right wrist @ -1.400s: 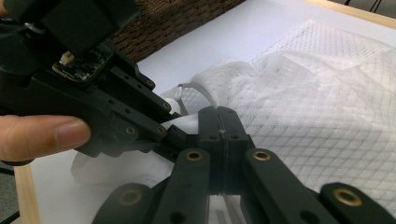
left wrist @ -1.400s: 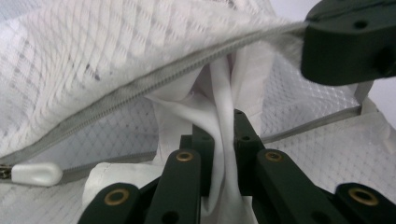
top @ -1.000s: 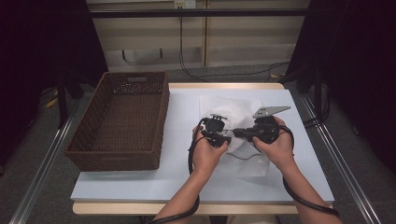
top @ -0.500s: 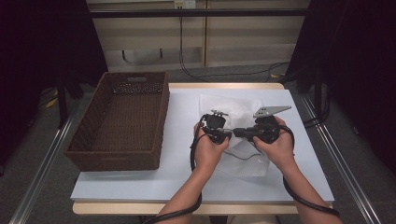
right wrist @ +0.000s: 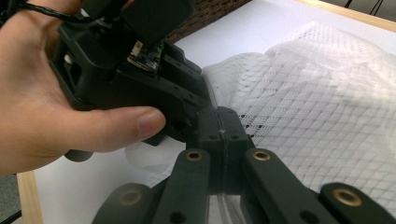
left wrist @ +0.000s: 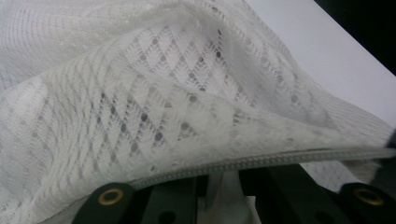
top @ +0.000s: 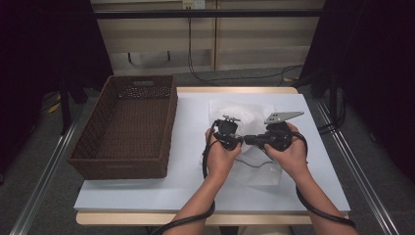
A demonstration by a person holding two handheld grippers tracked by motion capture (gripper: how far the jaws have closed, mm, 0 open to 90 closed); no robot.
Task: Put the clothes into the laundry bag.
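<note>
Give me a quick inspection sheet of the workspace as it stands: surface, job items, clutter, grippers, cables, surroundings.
Surface: white table top, wooden edge showing at the near side.
Job's things: white mesh laundry bag lying mid-table, its zipper edge running just above the left gripper's jaws.
Clutter: brown wicker basket at the table's left, nothing seen inside it.
Grippers: left gripper and right gripper meet over the bag; the right gripper's jaws are pressed together, whether on fabric cannot be told; the left gripper's jaw state cannot be told.
Cables: a black cable trails along each forearm off the near edge.
Surroundings: dark curtains at the sides, a pale cabinet behind, floor rails.
</note>
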